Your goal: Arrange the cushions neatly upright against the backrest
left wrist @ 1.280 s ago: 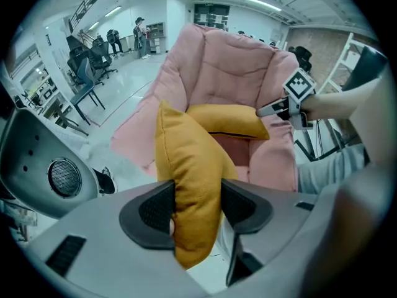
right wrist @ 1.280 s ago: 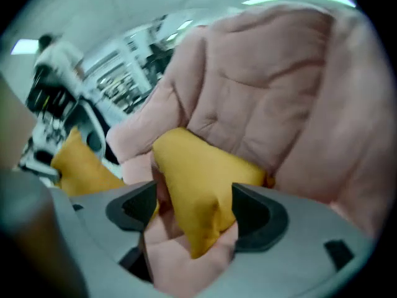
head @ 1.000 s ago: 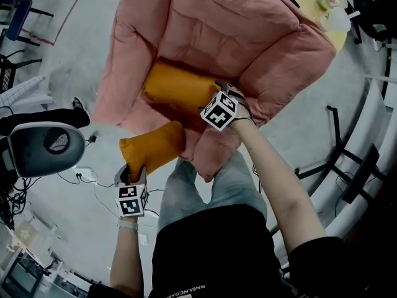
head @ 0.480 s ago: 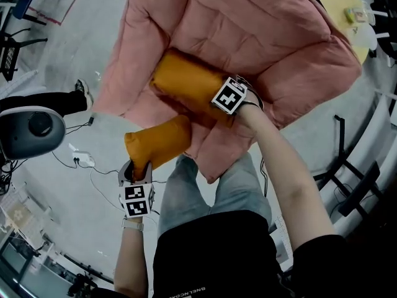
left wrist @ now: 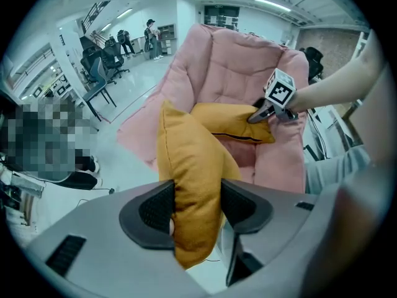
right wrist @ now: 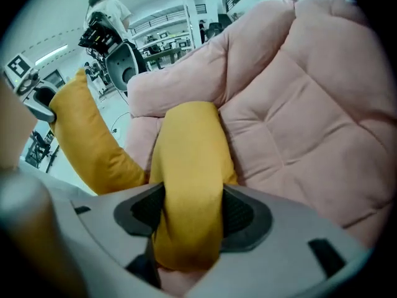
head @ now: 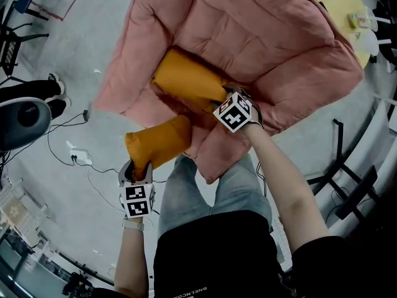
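A pink padded armchair [head: 248, 36] holds one orange cushion [head: 186, 79] lying flat on its seat. My right gripper [head: 227, 95] has just been closing on that cushion's near end, and the cushion [right wrist: 189, 185] now sits squeezed between both pads. A second orange cushion [head: 158, 143] hangs in front of the chair's left side, clear of the seat. My left gripper [head: 138, 169] is shut on its lower end, with the fabric [left wrist: 192, 191] bulging between the jaws. The left gripper view also shows the right gripper [left wrist: 263, 112] on the seat cushion [left wrist: 232, 121].
The armchair stands on a grey floor with a power strip and cables [head: 77, 157] at the left. A grey rounded chair shell [head: 22, 120] is further left. A yellow table [head: 338, 5] stands behind the armchair, and black frames [head: 347, 179] stand at the right.
My right gripper has sunk a little onto the near end of the seat cushion. The left gripper keeps the other cushion in the same place.
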A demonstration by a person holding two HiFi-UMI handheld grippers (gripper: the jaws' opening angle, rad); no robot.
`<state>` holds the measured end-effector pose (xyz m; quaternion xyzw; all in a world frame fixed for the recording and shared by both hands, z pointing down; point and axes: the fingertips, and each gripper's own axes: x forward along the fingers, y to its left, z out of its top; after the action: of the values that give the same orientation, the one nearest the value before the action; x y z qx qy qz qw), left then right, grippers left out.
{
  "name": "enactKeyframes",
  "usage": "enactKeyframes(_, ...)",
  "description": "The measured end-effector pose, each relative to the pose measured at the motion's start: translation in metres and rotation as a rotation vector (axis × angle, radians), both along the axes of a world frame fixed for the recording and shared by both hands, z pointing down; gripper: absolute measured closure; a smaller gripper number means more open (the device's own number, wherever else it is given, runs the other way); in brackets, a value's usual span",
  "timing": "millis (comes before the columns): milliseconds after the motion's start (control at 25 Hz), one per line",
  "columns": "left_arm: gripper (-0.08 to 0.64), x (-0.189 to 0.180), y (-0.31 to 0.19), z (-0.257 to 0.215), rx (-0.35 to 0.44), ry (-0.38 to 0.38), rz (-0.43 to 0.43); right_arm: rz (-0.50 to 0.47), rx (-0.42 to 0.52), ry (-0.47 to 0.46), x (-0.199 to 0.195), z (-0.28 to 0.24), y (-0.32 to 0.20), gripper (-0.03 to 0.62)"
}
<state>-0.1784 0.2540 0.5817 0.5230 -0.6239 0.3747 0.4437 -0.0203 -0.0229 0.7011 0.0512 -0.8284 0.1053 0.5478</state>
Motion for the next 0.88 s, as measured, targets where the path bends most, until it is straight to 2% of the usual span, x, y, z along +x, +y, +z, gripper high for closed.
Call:
enactKeyframes(160,0.334,0.001,0.001,0.0,0.003,0.0,0.0,0.034,0.038,-0.066,-0.009,-0.015,0.01,0.334)
enactKeyframes(320,0.334,-0.001,0.002,-0.001,0.004,-0.001,-0.003,0.074,0.037,-0.064,-0.012,-0.005,0.015,0.317)
enactKeyframes(560,0.334,-0.003,0.003,-0.001,0.006,0.001,-0.002,0.107,-0.021,-0.01,-0.004,0.025,0.014,0.23)
enactKeyframes(760,0.333,-0.004,0.004,0.0,0.012,0.001,0.002,0.094,-0.017,-0.034,-0.005,0.02,0.015,0.178)
enactKeyframes(880,0.33,-0.005,0.003,0.003,0.017,0.01,0.009,0.126,-0.009,-0.057,-0.002,0.007,0.014,0.161)
